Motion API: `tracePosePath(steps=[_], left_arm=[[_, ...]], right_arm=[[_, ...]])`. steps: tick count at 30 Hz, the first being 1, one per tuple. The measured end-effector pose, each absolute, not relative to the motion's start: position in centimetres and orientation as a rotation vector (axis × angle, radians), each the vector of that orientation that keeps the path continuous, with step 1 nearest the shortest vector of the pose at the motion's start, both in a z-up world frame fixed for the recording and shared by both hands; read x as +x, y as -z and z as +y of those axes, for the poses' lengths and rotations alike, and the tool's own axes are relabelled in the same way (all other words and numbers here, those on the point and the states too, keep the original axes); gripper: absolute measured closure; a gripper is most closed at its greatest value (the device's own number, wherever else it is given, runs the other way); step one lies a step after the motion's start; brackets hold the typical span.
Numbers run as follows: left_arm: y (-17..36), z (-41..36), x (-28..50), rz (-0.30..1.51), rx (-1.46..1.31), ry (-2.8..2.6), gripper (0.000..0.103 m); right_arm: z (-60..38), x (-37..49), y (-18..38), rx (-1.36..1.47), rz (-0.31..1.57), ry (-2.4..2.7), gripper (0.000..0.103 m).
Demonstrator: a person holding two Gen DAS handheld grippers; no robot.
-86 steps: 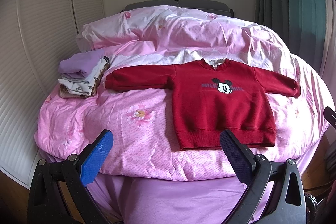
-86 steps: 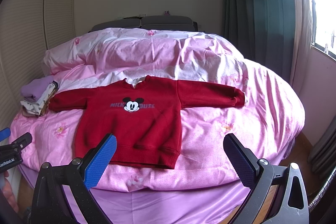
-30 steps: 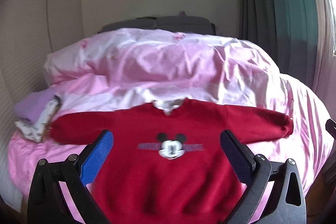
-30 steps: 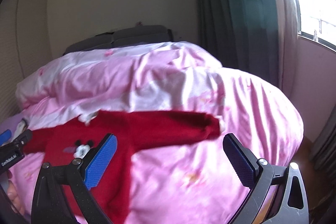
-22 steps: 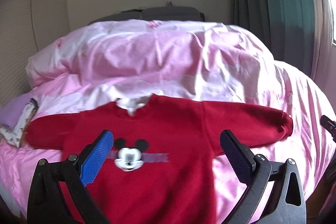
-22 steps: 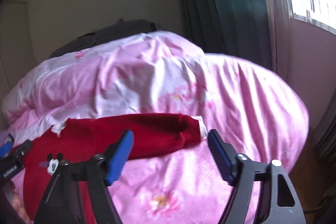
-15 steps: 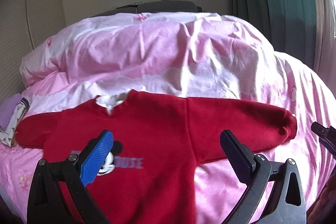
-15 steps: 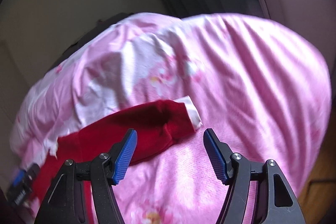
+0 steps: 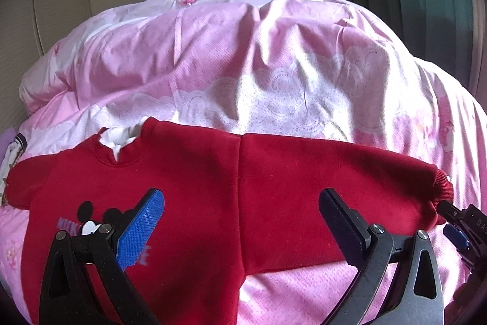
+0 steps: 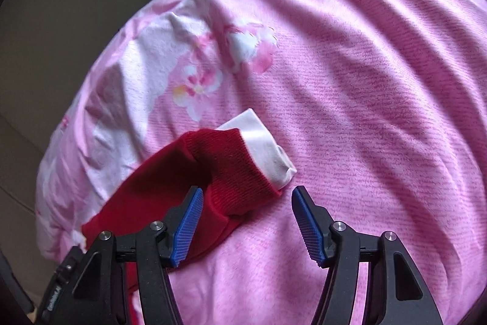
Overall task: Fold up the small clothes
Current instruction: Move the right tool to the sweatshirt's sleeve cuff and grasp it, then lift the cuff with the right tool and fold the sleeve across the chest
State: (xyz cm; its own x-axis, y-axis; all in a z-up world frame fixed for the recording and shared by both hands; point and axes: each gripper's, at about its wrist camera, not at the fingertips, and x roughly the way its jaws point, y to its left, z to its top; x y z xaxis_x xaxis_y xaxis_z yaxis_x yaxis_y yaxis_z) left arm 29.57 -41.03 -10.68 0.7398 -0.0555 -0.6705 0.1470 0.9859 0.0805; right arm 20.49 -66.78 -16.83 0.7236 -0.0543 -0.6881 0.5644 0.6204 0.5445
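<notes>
Change: since half a second ago my right tongs have dropped closer to the sleeve end, so the cuff now fills the space ahead of the pads; my left tongs have slid toward that same sleeve, leaving the Mickey print partly behind the left pad.
Sweater: red sweater (image 9: pixel 194 188) lies flat, front up, on the pink duvet (image 9: pixel 258 57), with both sleeves stretched out sideways.
Cuff: ribbed red cuff (image 10: pixel 240 172) with a white inner cuff (image 10: pixel 268 142) sticking out past it, resting on the duvet (image 10: pixel 380 81).
Right tongs: right gripper (image 10: pixel 246 221) is spread wide and holds nothing; the cuff's near edge sits between the pads, and I cannot tell whether the left pad touches the sleeve.
Left tongs: left gripper (image 9: pixel 240 221) is spread fully, hovering above the chest and shoulder seam, gripping nothing.
Pose: right tongs tip steeply down at the bed; left tongs aim more level, across the sweater toward the headboard.
Beside: folded clothes (image 9: pixel 12 151) show at the far left edge, just by the other sleeve.
</notes>
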Motion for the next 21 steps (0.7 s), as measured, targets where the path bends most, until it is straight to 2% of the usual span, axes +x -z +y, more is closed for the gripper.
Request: tracePosePath(steps=[7,12,16,21], left_arm=[[11.8,-41.4,30.0,0.753,0.137,0.115,0.000],[11.5,-40.8,29.9,0.749,0.139,0.112,0.000],[10.6,-39.1,29.6,0.734,0.135,0.097,0.000],[8.8,-35.5,28.8,0.719,0.114,0.070,0.000]], right_arm=[[-68.5,21.7,19.4,0.958,0.654,0.339,0.040],[-68.7,21.5,19.0,0.999,0.604,0.270,0.074],[-67.2,20.4,16.1,0.920,0.553,0.274,0.080],[-64.7,20.5,11.9,0.806,0.524,0.280,0.082]])
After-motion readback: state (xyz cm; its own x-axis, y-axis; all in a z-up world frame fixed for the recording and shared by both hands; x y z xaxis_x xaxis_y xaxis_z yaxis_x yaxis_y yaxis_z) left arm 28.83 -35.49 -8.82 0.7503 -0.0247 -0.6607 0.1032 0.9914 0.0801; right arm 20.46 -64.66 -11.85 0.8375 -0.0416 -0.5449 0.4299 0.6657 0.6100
